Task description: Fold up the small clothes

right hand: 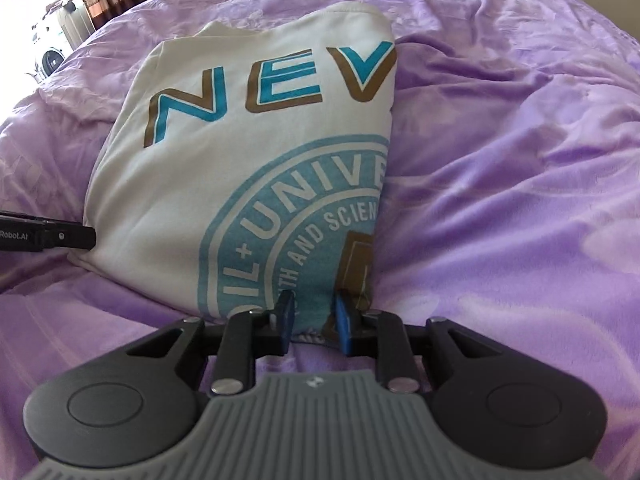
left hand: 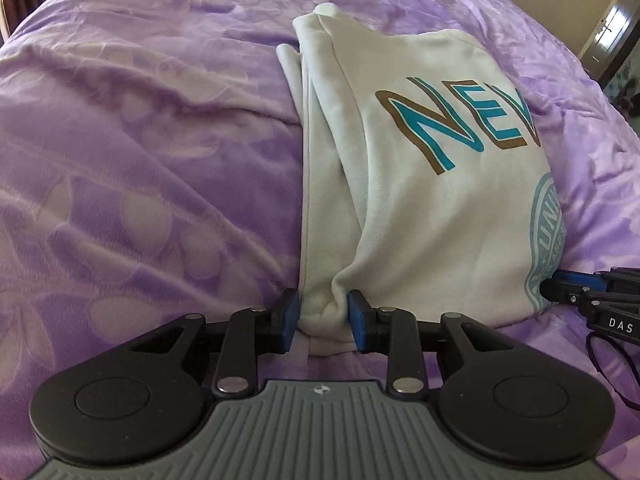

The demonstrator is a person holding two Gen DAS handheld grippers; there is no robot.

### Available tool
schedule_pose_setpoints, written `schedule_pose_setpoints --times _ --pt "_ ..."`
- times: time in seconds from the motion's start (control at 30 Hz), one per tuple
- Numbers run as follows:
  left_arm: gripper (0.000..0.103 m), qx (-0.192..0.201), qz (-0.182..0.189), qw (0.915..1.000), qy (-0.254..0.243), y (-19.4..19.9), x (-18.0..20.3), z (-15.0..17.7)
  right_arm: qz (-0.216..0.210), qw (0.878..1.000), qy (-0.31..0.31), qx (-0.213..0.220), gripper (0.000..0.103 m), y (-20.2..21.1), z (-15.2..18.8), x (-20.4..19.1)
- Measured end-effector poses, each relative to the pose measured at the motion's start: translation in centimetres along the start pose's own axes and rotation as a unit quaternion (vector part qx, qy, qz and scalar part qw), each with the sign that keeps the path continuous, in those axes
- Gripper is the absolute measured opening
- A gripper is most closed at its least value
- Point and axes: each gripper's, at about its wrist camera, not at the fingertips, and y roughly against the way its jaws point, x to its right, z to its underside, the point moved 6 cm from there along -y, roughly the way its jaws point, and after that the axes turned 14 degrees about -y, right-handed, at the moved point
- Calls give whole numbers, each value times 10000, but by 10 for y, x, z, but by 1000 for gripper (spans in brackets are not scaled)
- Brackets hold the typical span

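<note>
Left gripper (left hand: 323, 322) clenched on the white T-shirt (left hand: 432, 184) near-left corner; right gripper (right hand: 313, 326) likewise at near-right; shirt lies narrowed on purple bedspread (left hand: 140, 140); next: carry the hem evenly toward the collar.

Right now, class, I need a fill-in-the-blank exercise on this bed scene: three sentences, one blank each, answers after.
1. The folded cream T-shirt lies on a ___ floral bedspread.
2. The left gripper pinches the shirt's near ___ corner.
3. The round seal print on the shirt is light ___.

Answers: purple; left; blue
</note>
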Motion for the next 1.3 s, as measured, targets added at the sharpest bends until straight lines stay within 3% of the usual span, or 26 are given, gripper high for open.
schedule_pose_setpoints --times 0.2,0.3,0.53,0.77,0.87,1.03,1.2,1.3 --pt "36 138 -132 9998 -104 17 6 -8 -67 9999 67 41 20 12 -6 -4" --pt "36 532 -210 9979 -292 43 16 -18 -254 9996 -27 139 20 31 -15 -6" --pt "36 1444 -348 9875 -521 129 41 -42 -410 9911 518 1156 39 130 -47 -29" --pt "63 2081 -663 9735 -679 193 75 -41 -456 9783 753 1873 63 223 -38 -53" --pt "73 2229 -888 9682 -706 205 86 -30 -572 9756 586 2036 65 240 -20 -58" --pt "77 2231 -1006 9657 -866 199 99 -10 -510 9741 317 2182 69 236 15 -64" --pt "77 1742 -838 9794 -586 176 96 4 -364 9792 141 1989 71 216 31 -63" --pt "77 1420 -816 9854 -457 161 93 12 -267 9819 155 1870 79 202 33 -64"
